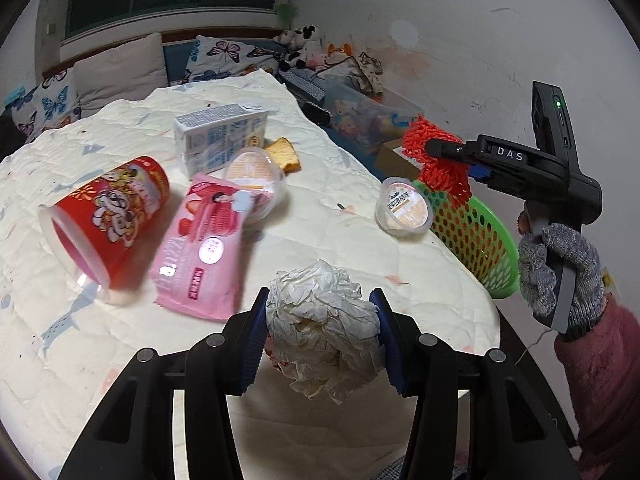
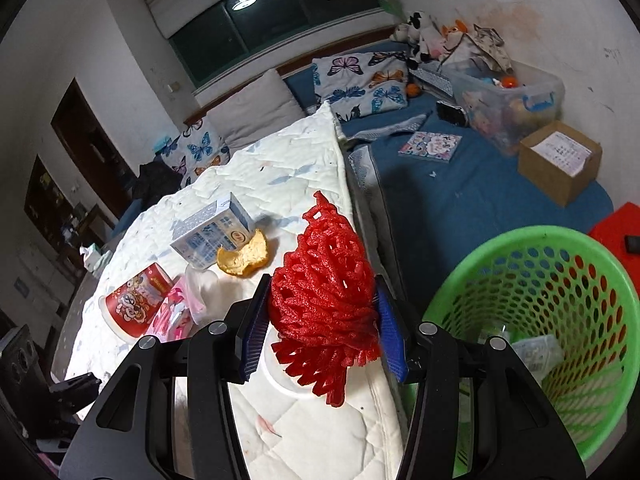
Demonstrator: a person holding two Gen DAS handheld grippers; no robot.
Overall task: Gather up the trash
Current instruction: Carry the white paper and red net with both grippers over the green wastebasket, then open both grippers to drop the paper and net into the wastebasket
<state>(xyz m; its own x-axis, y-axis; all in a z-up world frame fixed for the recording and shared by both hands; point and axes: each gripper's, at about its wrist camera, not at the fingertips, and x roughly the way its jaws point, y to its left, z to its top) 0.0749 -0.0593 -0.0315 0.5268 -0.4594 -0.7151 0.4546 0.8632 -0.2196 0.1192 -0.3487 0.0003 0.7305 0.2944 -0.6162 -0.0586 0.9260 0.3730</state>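
Left claw (image 1: pixel 320 332) part-closed, pads clamping a crumpled paper ball (image 1: pixel 322 330) above the quilt (image 1: pixel 360 240). Right claw (image 2: pixel 320 320) – "DAS" on its body – grips red foam netting (image 2: pixel 324 296) beside the green basket (image 2: pixel 560 280).

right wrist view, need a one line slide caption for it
Right tool grips a red foam fruit net beside the green perforated plastic basket, over the white quilted cover.

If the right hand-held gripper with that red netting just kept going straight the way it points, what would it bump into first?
Most likely the white quilted cover near its edge: the right hand-held gripper, shut on the red foam net, aims down past it. The green basket sits off to the side. Depth is hard to judge here.
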